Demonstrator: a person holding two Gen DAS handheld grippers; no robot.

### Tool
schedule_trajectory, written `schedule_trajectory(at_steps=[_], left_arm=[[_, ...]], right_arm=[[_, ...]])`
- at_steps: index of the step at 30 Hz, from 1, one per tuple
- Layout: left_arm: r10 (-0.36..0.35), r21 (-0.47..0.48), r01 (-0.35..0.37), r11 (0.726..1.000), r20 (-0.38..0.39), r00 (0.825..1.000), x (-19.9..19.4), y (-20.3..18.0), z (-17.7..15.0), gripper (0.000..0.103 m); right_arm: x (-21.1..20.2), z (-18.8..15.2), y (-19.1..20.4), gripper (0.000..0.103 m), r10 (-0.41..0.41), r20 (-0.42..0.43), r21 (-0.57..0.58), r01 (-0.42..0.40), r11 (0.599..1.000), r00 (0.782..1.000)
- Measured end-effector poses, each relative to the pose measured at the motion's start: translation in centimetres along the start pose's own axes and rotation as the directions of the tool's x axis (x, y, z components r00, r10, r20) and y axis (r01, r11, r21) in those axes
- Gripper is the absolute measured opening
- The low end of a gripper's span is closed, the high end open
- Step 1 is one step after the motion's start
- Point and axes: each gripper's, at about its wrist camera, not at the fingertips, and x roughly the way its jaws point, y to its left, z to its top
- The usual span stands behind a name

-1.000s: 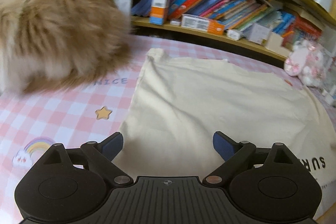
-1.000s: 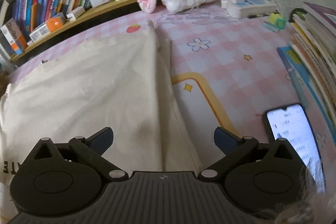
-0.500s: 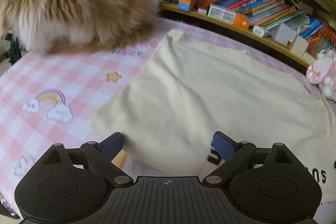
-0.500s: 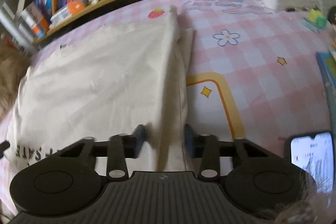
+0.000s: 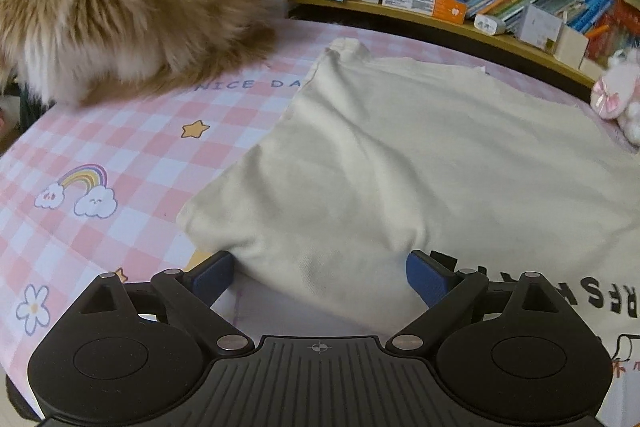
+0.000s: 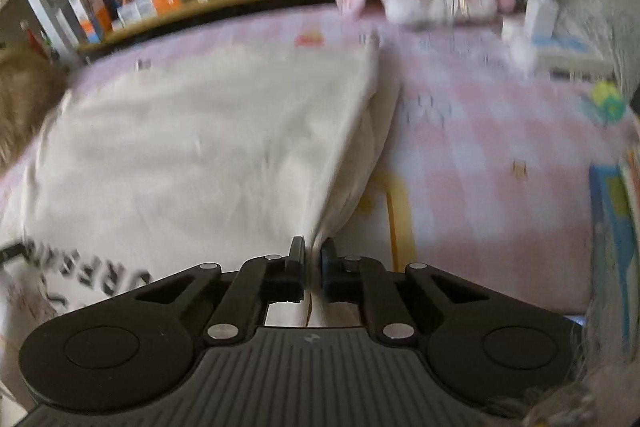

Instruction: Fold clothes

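Garment (image 5: pixel 400 163): one, cream; right gripper (image 6: pixel 312 255) jaws pinching its edge; left gripper (image 5: pixel 320 275) jaws spread astride corner.

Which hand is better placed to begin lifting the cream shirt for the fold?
Right: the right gripper is pinched shut on the cream shirt edge. The left gripper only straddles its corner, jaws open.

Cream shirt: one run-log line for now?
shirt: flat on table | left gripper: open over corner | right gripper: shut on edge
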Motion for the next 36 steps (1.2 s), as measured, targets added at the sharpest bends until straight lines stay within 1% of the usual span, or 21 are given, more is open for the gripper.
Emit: schedule_trajectory(at_steps=[4, 7, 9, 10, 12, 13, 14, 15, 17, 18, 22, 23, 24, 26, 30, 34, 36], left_arm=[[-0.001, -0.012, 0.001, 1.000, -0.007, 1.000, 0.2, 0.0, 0.2, 0.095], [-0.003, -0.032, 0.003, 0.999, -0.003, 1.000, -0.3, 0.3, 0.4, 0.095], [-0.003, -0.043, 0.003, 0.999, 0.017, 1.000, -0.9, 0.7, 0.7, 0.095], [-0.002, -0.050, 0.004, 0.999, 0.027, 1.000, -1.3, 0.9, 0.8, 0.095], [0.000, -0.066, 0.003, 0.998, 0.042, 0.999, -1.9, 1.4, 1.1, 0.095], [0.003, -0.077, 0.000, 0.997, 0.044, 0.999, -2.0, 1.7, 1.2, 0.095], [0.006, -0.092, -0.002, 0.996, 0.044, 0.999, -2.2, 2.1, 1.3, 0.095], [0.010, -0.112, -0.005, 0.994, 0.044, 0.999, -2.3, 2.5, 1.3, 0.095], [0.013, -0.152, -0.007, 0.988, 0.037, 0.999, -2.5, 3.2, 1.3, 0.095], [0.013, -0.174, -0.007, 0.985, 0.032, 0.999, -2.6, 3.5, 1.2, 0.095], [0.017, -0.237, -0.011, 0.972, 0.021, 1.000, -3.2, 4.6, 0.8, 0.095], [0.017, -0.245, -0.012, 0.969, 0.018, 1.000, -3.3, 4.7, 0.7, 0.095], [0.018, -0.253, -0.013, 0.967, 0.015, 1.000, -3.4, 4.9, 0.6, 0.095], [0.020, -0.271, -0.018, 0.963, 0.003, 1.000, -3.4, 5.1, 0.4, 0.095], [0.007, -0.321, -0.010, 0.947, -0.009, 1.000, -3.6, 5.5, 0.1, 0.095], [-0.011, -0.358, 0.008, 0.934, -0.005, 1.000, -4.1, 6.0, -0.2, 0.095], [-0.013, -0.388, 0.009, 0.922, -0.009, 1.000, -4.3, 6.3, -0.4, 0.095]], right_arm=[[0.1, -0.4, 0.0, 0.009, -0.008, -0.001, -0.011, 0.008, 1.000, 1.000], [0.0, -0.5, 0.1, 0.016, -0.015, 0.007, -0.018, 0.016, 1.000, 1.000], [-0.3, -0.2, 0.3, 0.031, -0.025, 0.023, -0.019, 0.025, 0.999, 0.999], [-0.7, 0.0, 0.4, 0.035, -0.034, 0.047, -0.034, 0.036, 0.999, 0.998], [-1.6, 0.5, 1.4, 0.053, -0.050, 0.108, -0.080, 0.059, 0.995, 0.993], [-2.0, 0.7, 1.9, 0.058, -0.049, 0.140, -0.108, 0.065, 0.992, 0.989], [-2.2, 0.9, 2.6, 0.072, -0.042, 0.170, -0.142, 0.067, 0.988, 0.985], [-2.3, 0.9, 3.3, 0.080, -0.029, 0.195, -0.183, 0.065, 0.981, 0.980], [-2.4, 1.0, 4.8, 0.084, -0.003, 0.232, -0.263, 0.065, 0.963, 0.973], [-2.0, 0.9, 5.4, 0.085, 0.004, 0.228, -0.295, 0.065, 0.953, 0.974], [-0.4, 0.1, 7.0, 0.090, 0.026, 0.165, -0.377, 0.039, 0.926, 0.986], [-0.2, -0.2, 7.3, 0.094, 0.035, 0.153, -0.387, 0.028, 0.922, 0.988], [0.0, -0.4, 7.5, 0.098, 0.044, 0.144, -0.394, 0.016, 0.919, 0.989], [0.2, -0.9, 7.9, 0.101, 0.064, 0.126, -0.408, -0.007, 0.913, 0.990], [0.7, -1.5, 8.4, 0.103, 0.069, 0.102, -0.412, -0.021, 0.911, 0.992], [1.3, -2.0, 8.2, 0.103, 0.052, 0.070, -0.399, -0.020, 0.917, 0.996], [1.6, -2.3, 7.9, 0.103, 0.062, 0.053, -0.386, -0.037, 0.922, 0.997]])
